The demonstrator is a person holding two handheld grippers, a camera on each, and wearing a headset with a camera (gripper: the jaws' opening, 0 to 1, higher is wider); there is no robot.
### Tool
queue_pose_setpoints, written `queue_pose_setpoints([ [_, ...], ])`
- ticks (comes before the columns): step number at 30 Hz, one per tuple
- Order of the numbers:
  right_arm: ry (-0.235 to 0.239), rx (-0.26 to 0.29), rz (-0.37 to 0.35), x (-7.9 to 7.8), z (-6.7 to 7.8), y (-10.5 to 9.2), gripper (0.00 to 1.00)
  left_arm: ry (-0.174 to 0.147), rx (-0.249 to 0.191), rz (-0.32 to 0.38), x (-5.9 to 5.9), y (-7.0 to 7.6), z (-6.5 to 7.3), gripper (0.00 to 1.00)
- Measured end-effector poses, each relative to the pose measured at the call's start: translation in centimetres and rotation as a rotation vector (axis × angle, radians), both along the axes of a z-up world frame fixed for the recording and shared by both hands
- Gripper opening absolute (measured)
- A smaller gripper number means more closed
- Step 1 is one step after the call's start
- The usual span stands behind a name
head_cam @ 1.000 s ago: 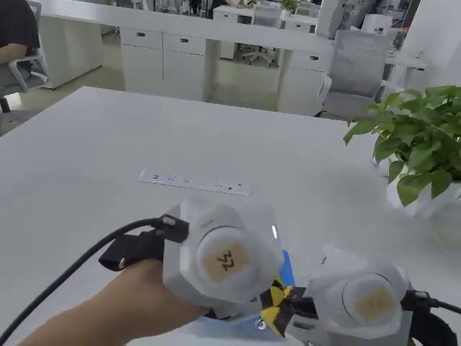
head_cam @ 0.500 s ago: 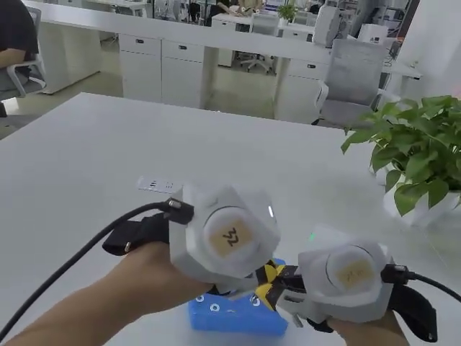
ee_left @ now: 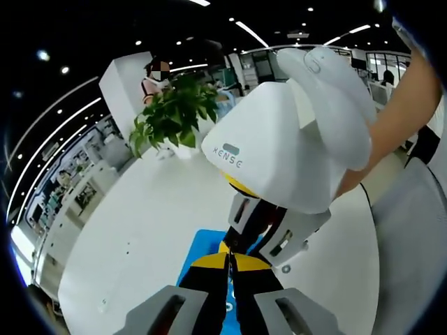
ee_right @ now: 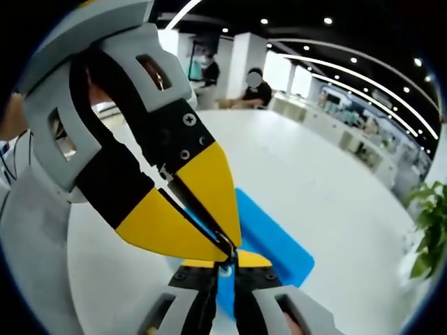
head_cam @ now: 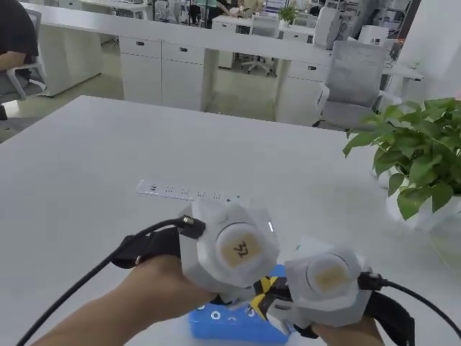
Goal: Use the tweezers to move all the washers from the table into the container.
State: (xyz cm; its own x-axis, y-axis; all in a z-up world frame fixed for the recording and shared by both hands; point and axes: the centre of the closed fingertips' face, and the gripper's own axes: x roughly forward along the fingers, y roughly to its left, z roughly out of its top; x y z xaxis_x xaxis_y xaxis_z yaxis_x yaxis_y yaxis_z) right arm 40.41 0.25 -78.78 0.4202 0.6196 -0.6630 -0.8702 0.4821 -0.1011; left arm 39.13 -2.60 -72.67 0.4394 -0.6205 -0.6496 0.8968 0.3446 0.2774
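Note:
In the head view my two grippers meet low over a blue container with small pale washers showing on it. The left gripper is shut on thin dark tweezers, which run between its yellow jaws towards the right gripper's tips. The right gripper has its jaws drawn together on the tweezers' end, right above the blue container. In the left gripper view the right gripper's white body comes in from above, and part of the blue container shows beneath.
A white power strip lies on the table beyond the grippers. A potted plant stands at the right edge. An office chair and white cabinets are behind the table. A seated person is far left.
The right gripper has moved left and closed in on the left one, so their jaw tips now meet. The head camera has tilted, bringing more of the blue container into view.

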Motion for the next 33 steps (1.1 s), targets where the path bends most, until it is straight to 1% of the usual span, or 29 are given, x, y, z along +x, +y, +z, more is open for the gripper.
queue_pose_setpoints([
  [1, 0.008, 0.001, -0.002, 0.0, -0.2, 0.0, 0.04, 0.009, 0.002, 0.003, 0.1, 0.0, -0.4, 0.00],
  [6, 0.028, -0.026, 0.001, 0.3, -1.6, 0.1, 0.04, 0.019, 0.021, 0.002, 0.3, 0.1, -1.7, 0.00],
  [9, 0.042, -0.048, 0.006, 0.3, -2.5, 0.2, 0.04, 0.038, 0.030, 0.005, 0.3, 0.2, -2.6, 0.00],
  [11, 0.047, -0.059, 0.009, 0.3, -2.9, 0.2, 0.04, 0.042, 0.040, 0.003, 0.3, 0.2, -2.9, 0.00],
  [14, 0.057, -0.059, 0.004, 0.3, -3.3, 0.1, 0.04, 0.042, 0.054, -0.002, 0.1, 0.2, -3.3, 0.00],
  [16, 0.068, -0.057, -0.003, 0.6, -3.3, 0.2, 0.04, 0.038, 0.058, 0.001, 0.1, 0.2, -3.2, 0.00],
  [19, 0.068, -0.062, -0.004, 0.7, -3.4, 0.2, 0.04, 0.037, 0.059, 0.003, 0.1, 0.3, -3.1, 0.00],
  [23, 0.080, -0.056, -0.008, 0.8, -3.4, 0.2, 0.05, 0.044, 0.050, 0.009, 0.2, 0.3, -3.1, 0.00],
  [25, 0.086, -0.052, -0.013, 0.8, -3.4, 0.2, 0.05, 0.045, 0.050, 0.009, 0.1, 0.3, -3.0, 0.00],
  [28, 0.069, -0.047, -0.022, 0.8, -3.1, 0.3, 0.06, 0.029, 0.064, 0.002, -0.2, 0.3, -2.7, 0.00],
  [31, 0.036, -0.037, -0.032, 0.8, -1.6, 0.2, 0.06, -0.009, 0.069, -0.009, -0.3, 0.3, -1.4, 0.00],
  [33, 0.014, -0.022, -0.042, 0.8, -0.6, 0.0, 0.06, -0.024, 0.056, -0.007, -0.4, 0.2, -0.5, 0.00],
])
